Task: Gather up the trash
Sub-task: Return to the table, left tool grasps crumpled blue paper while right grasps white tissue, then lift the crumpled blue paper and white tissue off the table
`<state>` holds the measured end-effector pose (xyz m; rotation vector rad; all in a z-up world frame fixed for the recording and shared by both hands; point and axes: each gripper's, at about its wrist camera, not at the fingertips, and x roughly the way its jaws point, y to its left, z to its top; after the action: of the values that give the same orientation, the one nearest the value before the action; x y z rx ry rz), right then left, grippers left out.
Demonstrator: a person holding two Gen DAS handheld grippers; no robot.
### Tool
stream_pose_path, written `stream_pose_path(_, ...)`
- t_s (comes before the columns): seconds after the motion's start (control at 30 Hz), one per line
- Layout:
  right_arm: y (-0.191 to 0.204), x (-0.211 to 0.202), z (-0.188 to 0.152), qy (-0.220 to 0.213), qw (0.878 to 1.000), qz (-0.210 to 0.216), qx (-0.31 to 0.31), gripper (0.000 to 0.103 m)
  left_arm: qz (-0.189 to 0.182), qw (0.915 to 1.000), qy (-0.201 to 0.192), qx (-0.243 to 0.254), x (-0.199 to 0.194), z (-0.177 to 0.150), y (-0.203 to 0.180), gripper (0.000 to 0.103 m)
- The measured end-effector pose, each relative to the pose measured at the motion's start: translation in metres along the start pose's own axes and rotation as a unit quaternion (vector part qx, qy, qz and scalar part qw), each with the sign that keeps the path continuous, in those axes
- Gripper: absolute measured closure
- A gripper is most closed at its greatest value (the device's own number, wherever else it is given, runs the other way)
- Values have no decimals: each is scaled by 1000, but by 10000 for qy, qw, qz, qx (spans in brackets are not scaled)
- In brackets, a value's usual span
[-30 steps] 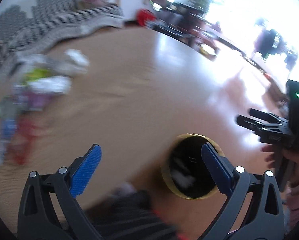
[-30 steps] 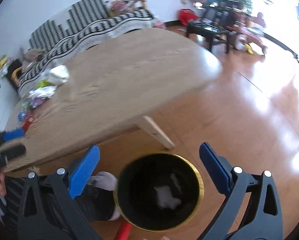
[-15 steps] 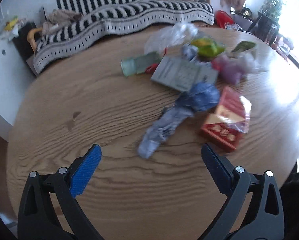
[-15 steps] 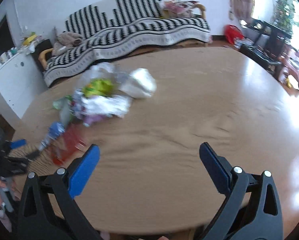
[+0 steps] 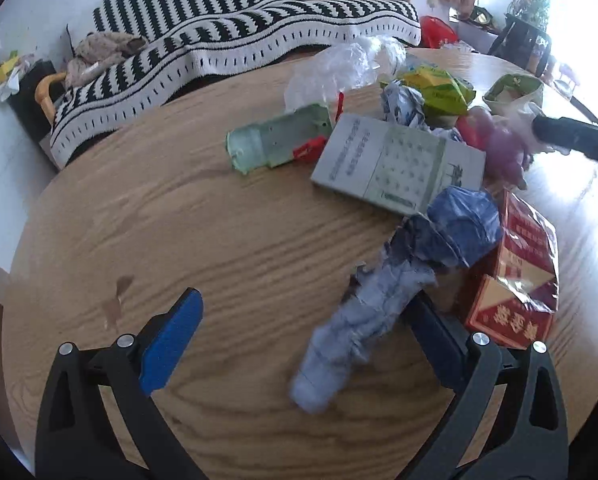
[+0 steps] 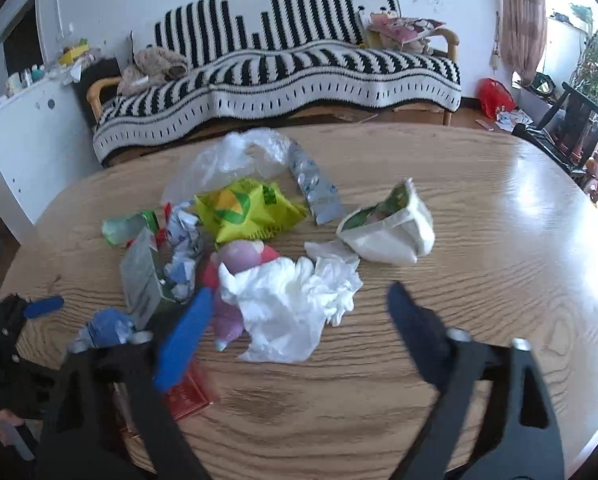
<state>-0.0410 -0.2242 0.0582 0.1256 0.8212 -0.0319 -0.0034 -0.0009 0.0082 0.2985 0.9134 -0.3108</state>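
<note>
white plastic bag [image 6: 287,312] lies crumpled at near edge of the trash pile on wooden table [image 6: 479,248], between right gripper [image 6: 299,312] jaws, which are closing, no contact yet. Probably light, soft, slippery: pinch a bunched fold. Left gripper [image 5: 303,332] wide open over blue crumpled paper [image 5: 379,300], not gripping

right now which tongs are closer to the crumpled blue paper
Left. The left tongs are open with the crumpled blue paper lying between their fingers. The right tongs are over the white plastic bag, closing, with the paper off to their left.
</note>
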Motion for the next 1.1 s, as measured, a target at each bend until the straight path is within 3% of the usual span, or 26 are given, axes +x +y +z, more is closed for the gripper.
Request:
stream_pose_path(0.1,-4,6,-1,67,10000,31,0,38,-194,9998,-1,-82,6,5,-1,5)
stream_pose_path(0.2,-12,5,-3,81,9998,174,84,62,-416,9987,109,-270,9,8,-2,5)
stream_pose_path(0.23,-14,2,-4,60,9997,209,103,75,-427,9987,119,-234,9,8,-5,5)
stream_pose_path(0.27,-16,0,-4,19,9996,235,126,79,-483,9987,91,-163,8,8,-9,6)
stream_pose_path(0.33,-18,-4,-6,-63,9993,326,184,86,-541,9985,-66,-63,4,7,-14,25)
stream_pose_path(0.37,-19,-7,-8,-117,9992,337,203,87,-560,9983,-142,-12,2,6,-17,54)
stream_pose_path(0.4,-20,-12,-9,-195,9990,342,220,87,-538,9984,-179,3,0,6,-18,77)
stream_pose_path(0.43,-20,-15,-10,-262,9988,342,230,88,-516,9985,-183,-46,-1,6,-17,80)
stream_pose_path(0.53,-21,-25,-12,-499,9981,288,211,88,-770,9960,-189,-408,-2,5,-9,81)
stream_pose_path(0.73,-25,-27,-12,-580,9972,299,355,88,-706,9930,-270,-904,-6,2,7,82)
stream_pose_path(1.1,-33,-18,-15,-317,9978,294,505,88,-661,9914,-154,-1115,-2,3,14,82)
